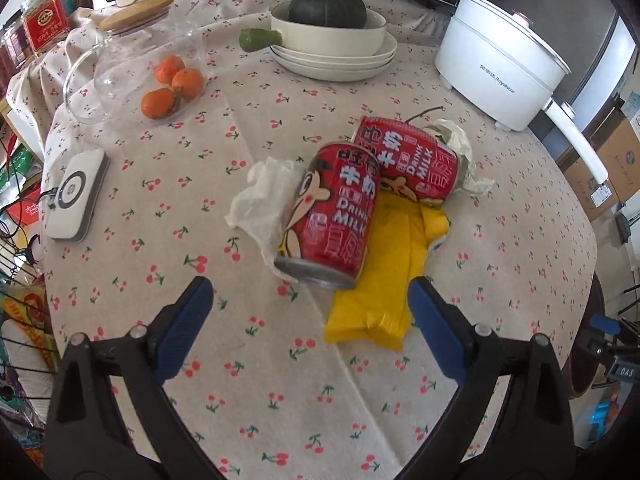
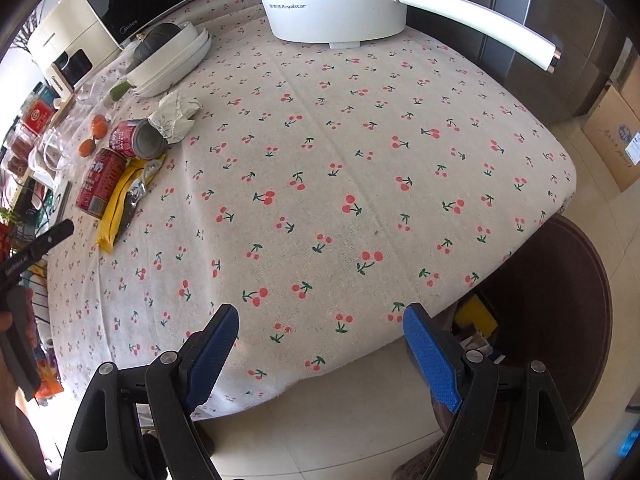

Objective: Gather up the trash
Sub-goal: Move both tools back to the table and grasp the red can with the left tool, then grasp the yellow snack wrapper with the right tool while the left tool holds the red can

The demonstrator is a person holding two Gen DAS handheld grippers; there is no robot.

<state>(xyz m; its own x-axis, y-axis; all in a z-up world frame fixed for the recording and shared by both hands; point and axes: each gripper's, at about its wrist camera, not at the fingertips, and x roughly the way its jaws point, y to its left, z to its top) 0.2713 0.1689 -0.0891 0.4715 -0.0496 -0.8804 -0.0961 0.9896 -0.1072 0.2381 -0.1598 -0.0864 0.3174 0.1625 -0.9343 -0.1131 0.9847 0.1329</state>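
Two red milk cans lie on the cherry-print tablecloth [image 1: 280,360]: the near can [image 1: 332,216] and the far can [image 1: 412,160]. A crumpled white tissue [image 1: 260,196] lies left of the near can, a yellow wrapper [image 1: 384,272] lies under and right of it, and a crumpled pale paper [image 1: 464,152] lies behind the far can. My left gripper [image 1: 310,292] is open and empty, just short of the near can. My right gripper [image 2: 320,320] is open and empty over the table's near edge, far right of the trash pile [image 2: 120,168].
A white electric pot [image 1: 500,68] stands at the back right with its long handle [image 2: 480,24] sticking out. Stacked plates with a bowl and a green squash [image 1: 328,12], a glass jar [image 1: 132,52], oranges [image 1: 172,88] and a white device [image 1: 76,192] stand around. A dark round stool [image 2: 560,320] is below the table edge.
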